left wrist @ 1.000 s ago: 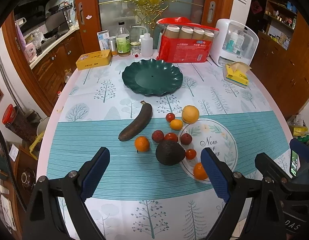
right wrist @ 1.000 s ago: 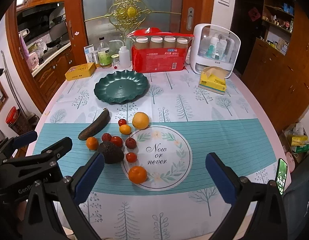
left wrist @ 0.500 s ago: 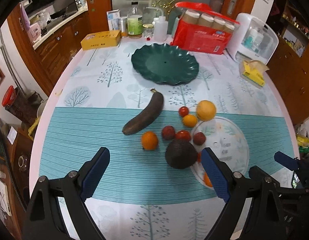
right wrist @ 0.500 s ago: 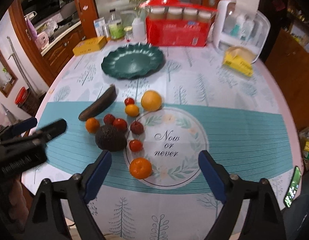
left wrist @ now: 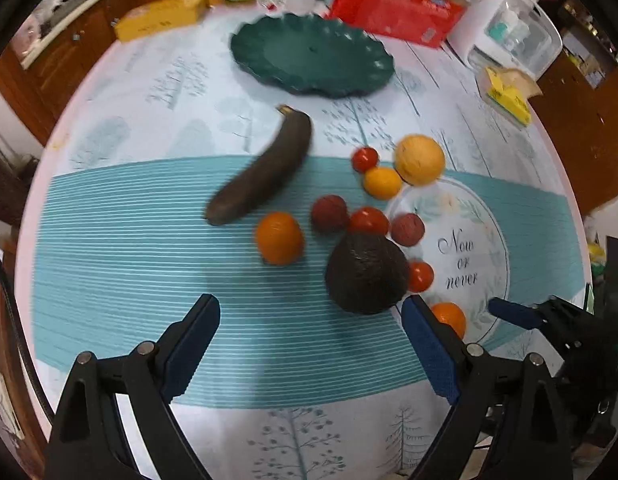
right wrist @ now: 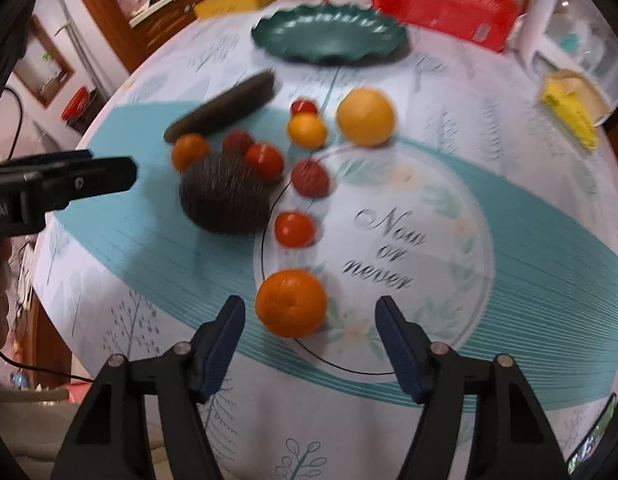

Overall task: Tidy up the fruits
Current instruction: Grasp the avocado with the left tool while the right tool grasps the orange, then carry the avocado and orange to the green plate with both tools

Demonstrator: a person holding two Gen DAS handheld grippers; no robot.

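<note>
Left wrist view: left gripper [left wrist: 311, 330] jaws wide, holding nothing, above the striped cloth [left wrist: 129, 280]; avocado [left wrist: 365, 274] just ahead, tangerine [left wrist: 280, 238] and dark banana [left wrist: 263, 184] beyond, green plate [left wrist: 269, 46] at the far side. Right wrist view: right gripper [right wrist: 309, 330] jaws wide, holding nothing, a tangerine [right wrist: 291, 303] just ahead between the fingertips, on the round mat's [right wrist: 449, 216] edge; tomatoes [right wrist: 295, 229] and orange [right wrist: 365, 117] further off.

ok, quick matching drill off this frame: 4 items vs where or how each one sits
Items:
1 green plate
2 avocado
3 nearest orange
4 tissue pack

Places:
A just ahead of the open right gripper
B far right of the table
C empty, far side of the table
D beside the printed circle's left edge

Pairs: 1-C, 2-D, 3-A, 4-B
</note>
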